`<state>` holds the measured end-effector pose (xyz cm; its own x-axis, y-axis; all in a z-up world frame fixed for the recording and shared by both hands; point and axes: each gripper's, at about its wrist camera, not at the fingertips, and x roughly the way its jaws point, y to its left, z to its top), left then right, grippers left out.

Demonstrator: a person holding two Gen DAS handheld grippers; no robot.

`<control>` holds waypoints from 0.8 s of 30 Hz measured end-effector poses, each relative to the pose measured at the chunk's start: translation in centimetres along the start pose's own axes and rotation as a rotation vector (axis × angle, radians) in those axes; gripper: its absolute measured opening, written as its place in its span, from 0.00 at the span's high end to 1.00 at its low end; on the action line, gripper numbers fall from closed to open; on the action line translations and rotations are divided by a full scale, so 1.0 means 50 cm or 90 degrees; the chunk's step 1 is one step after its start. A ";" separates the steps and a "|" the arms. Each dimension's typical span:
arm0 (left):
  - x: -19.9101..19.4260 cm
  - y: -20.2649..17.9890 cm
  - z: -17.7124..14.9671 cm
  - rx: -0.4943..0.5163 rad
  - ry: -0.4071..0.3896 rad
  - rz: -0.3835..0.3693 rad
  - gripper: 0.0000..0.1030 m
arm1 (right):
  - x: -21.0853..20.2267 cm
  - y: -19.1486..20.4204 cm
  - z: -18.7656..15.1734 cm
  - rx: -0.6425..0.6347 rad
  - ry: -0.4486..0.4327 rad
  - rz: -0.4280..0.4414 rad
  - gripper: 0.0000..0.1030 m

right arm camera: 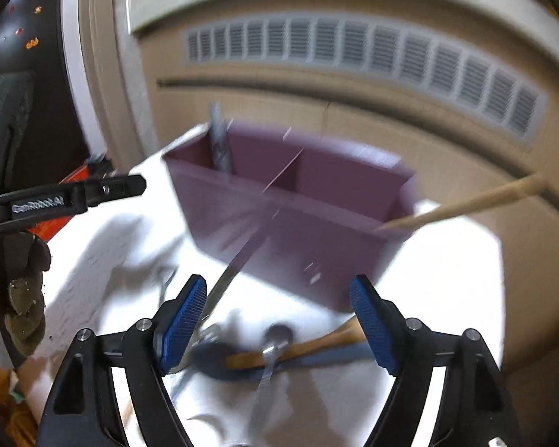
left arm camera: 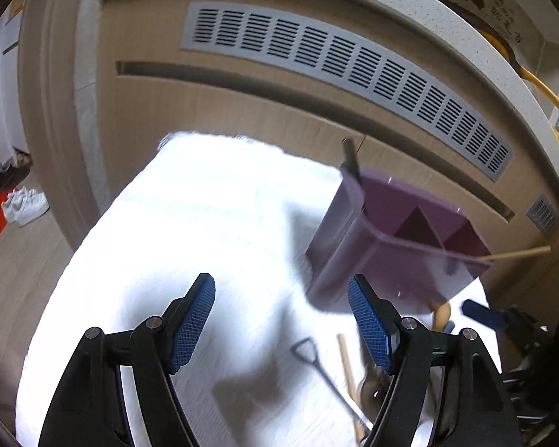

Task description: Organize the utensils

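Both tongs tilt downward over the white cloth-covered worktop (left arm camera: 212, 223). The left tongs (left arm camera: 281, 320) stand wide with nothing between their blue ridged pads; the right tongs (right arm camera: 278, 320) are equally wide and empty. A purple plastic organizer (right arm camera: 279, 201) with divided compartments stands on the cloth, a dark handle upright in one end and a wooden stick (right arm camera: 462, 201) leaning from the other. Loose utensils (right arm camera: 264, 354), metal and wooden, lie blurred before it. Only the right view shows a gloved hand (right arm camera: 18, 298) gripping the left tool; only the left shows shoes (left arm camera: 24, 205) on the floor.
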<state>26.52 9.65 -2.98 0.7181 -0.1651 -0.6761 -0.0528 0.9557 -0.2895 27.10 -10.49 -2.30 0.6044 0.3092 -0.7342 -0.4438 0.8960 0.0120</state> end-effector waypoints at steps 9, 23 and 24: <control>-0.025 0.036 -0.052 0.021 0.023 0.015 0.27 | 0.119 0.089 -0.012 0.021 0.104 0.007 0.63; -0.032 -0.010 -0.107 0.059 0.087 -0.043 0.27 | 0.023 0.118 -0.116 0.003 0.129 0.087 0.89; -0.031 -0.018 -0.111 0.059 0.097 -0.055 0.27 | 0.010 0.119 -0.125 0.002 0.127 0.096 0.88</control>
<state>21.62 7.69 -5.42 0.6037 -0.2764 -0.7477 0.0737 0.9533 -0.2929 20.65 -6.99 -6.83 0.3890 0.3706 -0.8434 -0.5164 0.8459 0.1335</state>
